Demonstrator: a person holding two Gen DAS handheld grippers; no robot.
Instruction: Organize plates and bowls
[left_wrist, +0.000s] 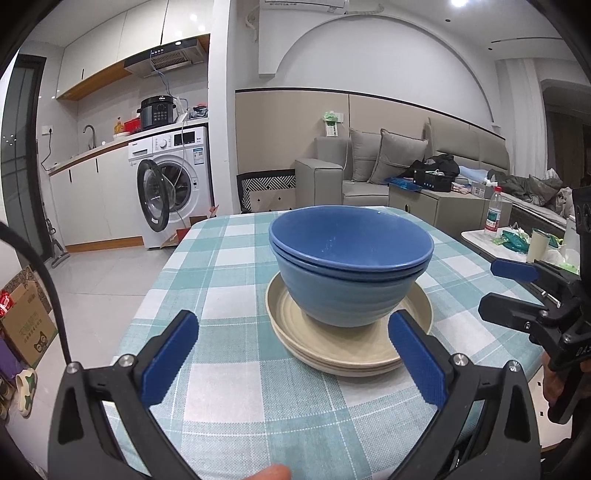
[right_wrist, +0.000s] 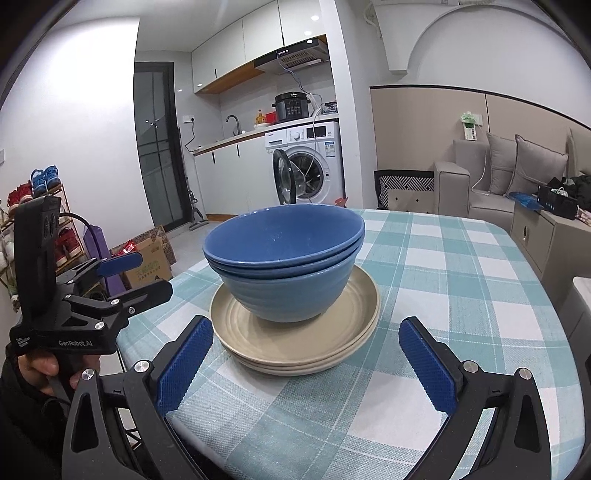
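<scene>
Ribbed blue nested bowls (right_wrist: 284, 266) on stacked round beige plates (right_wrist: 295, 343), checked tablecloth (right_wrist: 461, 277); left gripper (left_wrist: 291, 354) and right gripper (right_wrist: 306, 358) spread wide, empty

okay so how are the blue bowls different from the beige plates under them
The bowls are blue, deep and steep-sided; the plates are beige, wide and shallow with a low rim. The bowls sit on top, resting inside the top plate; the plates lie at the bottom, directly on the checked tablecloth. The bowls' outer walls are faintly ridged, while the plates show rings on their inner face. Both are nested stacks, sharing one pile, upright and empty.
</scene>
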